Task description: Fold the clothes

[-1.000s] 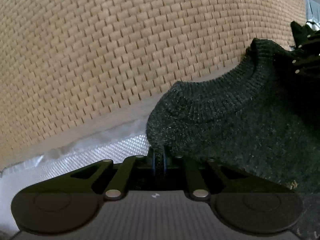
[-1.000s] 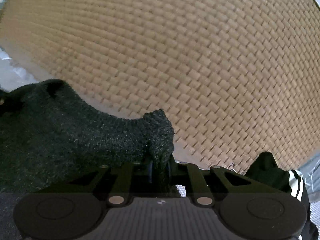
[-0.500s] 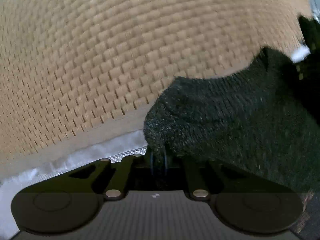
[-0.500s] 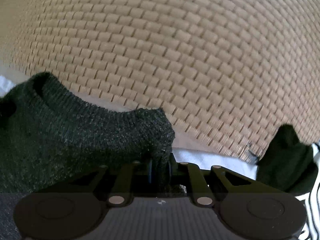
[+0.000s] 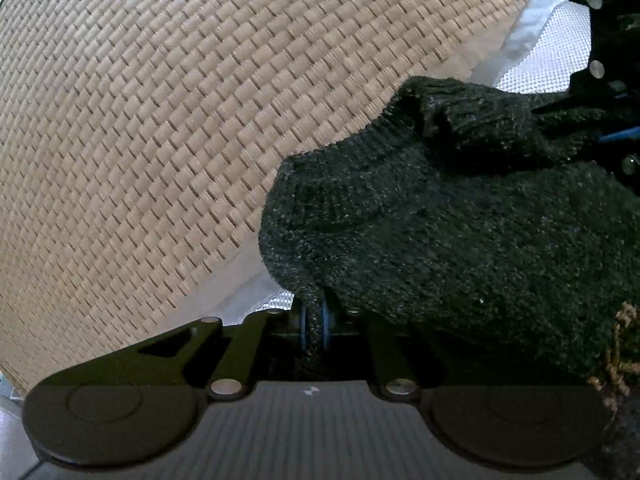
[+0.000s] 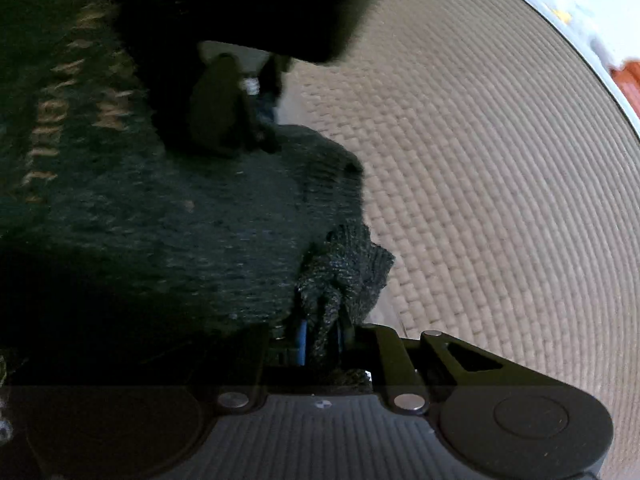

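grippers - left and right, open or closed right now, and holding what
Left gripper: closed, pinching an edge of the dark knit sweater.
Right gripper: closed, pinching another bunched edge of the same sweater.

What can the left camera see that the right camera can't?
Only the left wrist view shows the ribbed collar and a white cloth past the mat's edge. Only the right wrist view shows tan letters on the knit and something orange at the edge. Both show the dark sweater pinched by a gripper, over the woven mat.
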{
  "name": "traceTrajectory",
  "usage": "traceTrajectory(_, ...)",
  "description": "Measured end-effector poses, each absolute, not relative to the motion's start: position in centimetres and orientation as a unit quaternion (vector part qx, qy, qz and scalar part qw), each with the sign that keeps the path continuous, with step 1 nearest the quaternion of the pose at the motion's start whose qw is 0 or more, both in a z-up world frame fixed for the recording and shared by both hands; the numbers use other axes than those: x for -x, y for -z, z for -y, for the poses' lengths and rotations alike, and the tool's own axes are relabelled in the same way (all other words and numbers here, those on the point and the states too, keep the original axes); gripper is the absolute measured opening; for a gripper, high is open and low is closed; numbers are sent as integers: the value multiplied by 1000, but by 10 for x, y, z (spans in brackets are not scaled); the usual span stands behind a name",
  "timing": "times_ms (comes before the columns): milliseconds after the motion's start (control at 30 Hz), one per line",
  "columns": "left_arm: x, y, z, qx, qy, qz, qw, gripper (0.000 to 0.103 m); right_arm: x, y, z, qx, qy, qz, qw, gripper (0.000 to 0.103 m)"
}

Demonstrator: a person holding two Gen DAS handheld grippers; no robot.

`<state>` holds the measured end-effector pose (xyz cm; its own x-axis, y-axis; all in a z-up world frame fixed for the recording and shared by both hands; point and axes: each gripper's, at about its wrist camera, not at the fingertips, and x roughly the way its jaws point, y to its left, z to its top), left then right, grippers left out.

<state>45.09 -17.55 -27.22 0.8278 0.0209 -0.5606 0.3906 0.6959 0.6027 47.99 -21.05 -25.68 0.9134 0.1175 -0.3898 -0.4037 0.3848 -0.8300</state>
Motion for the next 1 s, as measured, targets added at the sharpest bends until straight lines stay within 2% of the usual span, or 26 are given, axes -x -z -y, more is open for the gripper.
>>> traceTrajectory(167,-453,270,183,-393,104,-278,870,5,-487,256,207,561,-141,-138,804,15)
traceTrajectory(300,-452,272,183,-380,89,-272,880,5,-509,256,220,578,-69,-171,795,15)
traceTrajectory(400,-451,273,180,-356,81,-262,893,5,-538,237,246,492,-42,-240,836,17)
traceTrajectory(533,-465,275,170,-326,86,-259,905,6,-562,217,261,383,-39,-287,877,17)
traceTrajectory(633,-478,271,169,-311,93,-265,908,6,-577,209,274,288,-23,-309,906,17)
traceTrajectory(800,-497,270,163,-294,101,-274,910,6,-585,202,287,212,-5,-321,923,19)
traceTrajectory(867,-499,269,158,-286,102,-278,912,6,-584,197,291,190,1,-325,926,26)
traceTrajectory(933,-499,266,153,-275,104,-282,914,6,-575,189,294,185,5,-324,928,50)
traceTrajectory(1000,-503,264,147,-266,106,-283,915,7,-565,182,297,180,9,-322,929,55)
